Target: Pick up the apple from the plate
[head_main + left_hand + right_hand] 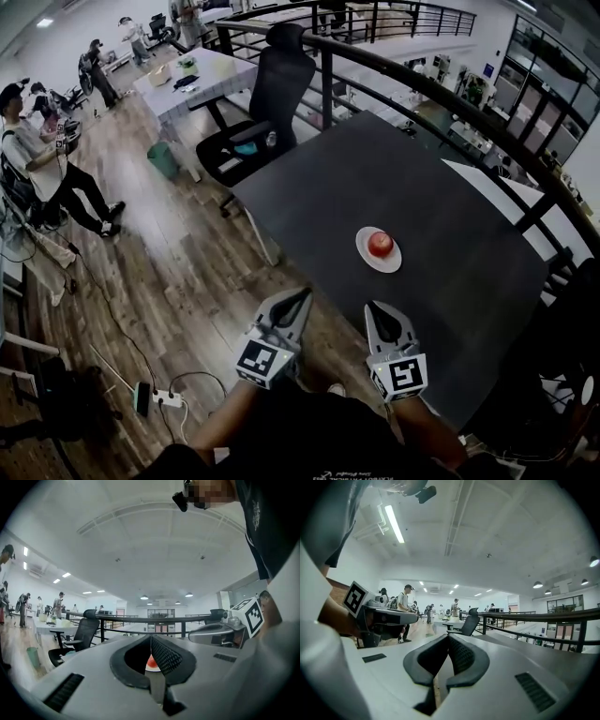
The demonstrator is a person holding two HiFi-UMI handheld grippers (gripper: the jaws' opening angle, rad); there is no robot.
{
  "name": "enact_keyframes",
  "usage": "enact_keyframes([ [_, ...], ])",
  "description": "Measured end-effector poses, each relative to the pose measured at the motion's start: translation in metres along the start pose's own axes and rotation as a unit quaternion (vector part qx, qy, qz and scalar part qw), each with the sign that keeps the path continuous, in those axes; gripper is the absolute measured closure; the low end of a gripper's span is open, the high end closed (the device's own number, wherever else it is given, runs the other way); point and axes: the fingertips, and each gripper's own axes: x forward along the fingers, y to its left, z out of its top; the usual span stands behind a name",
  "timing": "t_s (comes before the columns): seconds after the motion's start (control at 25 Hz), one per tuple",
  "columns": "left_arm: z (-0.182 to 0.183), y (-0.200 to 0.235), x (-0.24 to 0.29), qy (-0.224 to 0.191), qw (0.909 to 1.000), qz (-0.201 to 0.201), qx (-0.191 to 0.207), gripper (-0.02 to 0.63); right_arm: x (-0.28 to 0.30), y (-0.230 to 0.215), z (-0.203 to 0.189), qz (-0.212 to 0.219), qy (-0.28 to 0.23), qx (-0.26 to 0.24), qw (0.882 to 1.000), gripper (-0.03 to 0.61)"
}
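We are holding two grey plastic grippers level by the near edge of a matte, dark-grey rectangular table [375, 178]. On the left gripper [298, 302] and the right gripper [377, 314] alike, the ribbed black pads are pressing together and gripping nothing. The small, round, glossy red apple [380, 244] is sitting on a flat white round plate [389, 264], well apart from both, at twelve o'clock of the right gripper and one o'clock of the left. We are judging the right gripper the better placed. It should open wider than the apple, then close gently across its middle, since smooth skin may slip and the plate may slide.
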Motion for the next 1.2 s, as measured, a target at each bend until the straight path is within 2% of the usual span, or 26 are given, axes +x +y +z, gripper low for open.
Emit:
enact_keyframes([
  [0.12,-0.002,0.029,0.022,0.004,0.9999,-0.012,-0.007,0.591,0.025,-0.008,-0.001,-0.019,-0.003,0.012,1.0,0.554],
  [0.24,-0.007,0.059,0.041,0.011,0.9993,-0.031,-0.015,0.591,0.052,-0.012,0.001,-0.031,-0.009,0.002,0.999,0.554],
  [0.44,-0.017,0.094,0.073,0.029,0.9966,-0.073,-0.024,0.591,0.097,-0.02,-0.006,-0.056,0.004,0.014,0.998,0.554],
  [0.64,-0.016,0.101,0.1,0.032,0.9911,-0.128,-0.019,0.591,0.123,-0.03,-0.01,-0.084,0.021,0.013,0.996,0.554],
  [0.88,-0.023,0.106,0.13,0.035,0.9814,-0.188,-0.02,0.591,0.141,-0.044,-0.021,-0.142,0.027,0.012,0.989,0.554],
  [1.2,-0.03,0.095,0.164,0.038,0.9731,-0.226,-0.017,0.591,0.139,-0.074,-0.039,-0.191,0.046,0.021,0.98,0.554],
])
